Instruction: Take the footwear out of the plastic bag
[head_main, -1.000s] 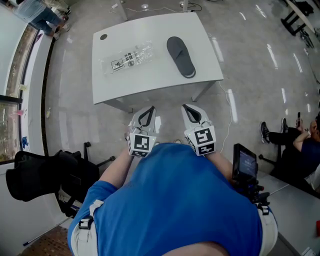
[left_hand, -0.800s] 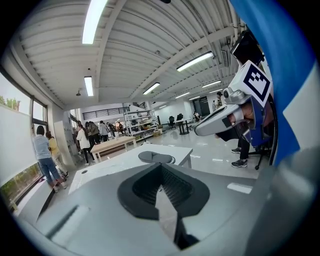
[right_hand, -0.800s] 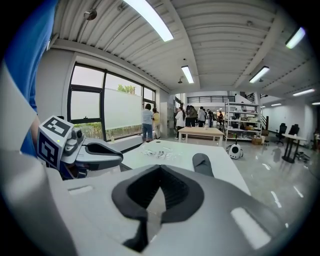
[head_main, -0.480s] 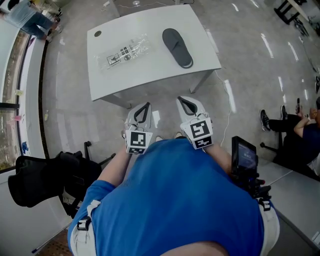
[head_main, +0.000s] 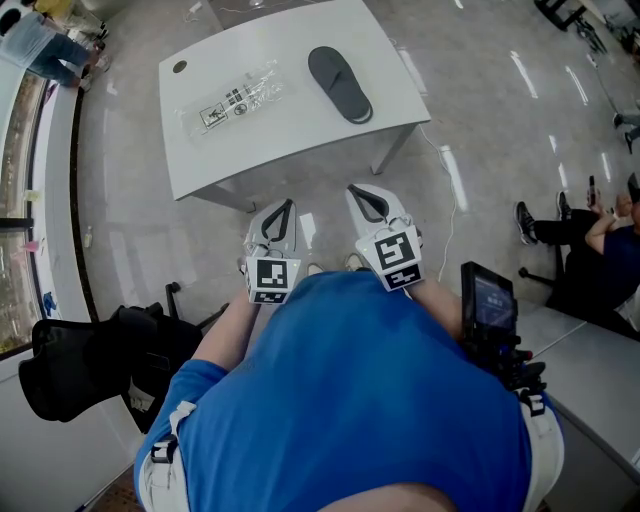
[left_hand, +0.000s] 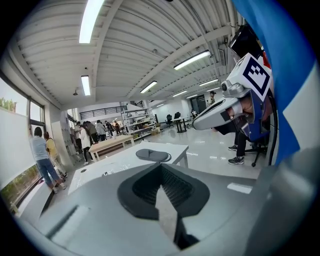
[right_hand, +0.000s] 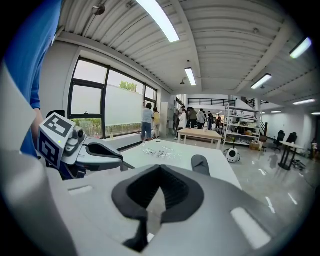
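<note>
Clear plastic bag with printed labels (head_main: 228, 97) lies flat on the left part of the white rectangular table (head_main: 290, 135); the dark grey slipper (head_main: 339, 83) rests outside the bag, well apart from it, on the table's right part. Short of the near table edge, over the grey polished floor (head_main: 470, 130), the left gripper (head_main: 284, 206) and the right gripper (head_main: 360, 195) are held side by side against the person's blue shirt (head_main: 350, 400), both pointing toward the table. Each gripper's jaws are closed together with nothing between them, and neither touches bag or slipper.
</note>
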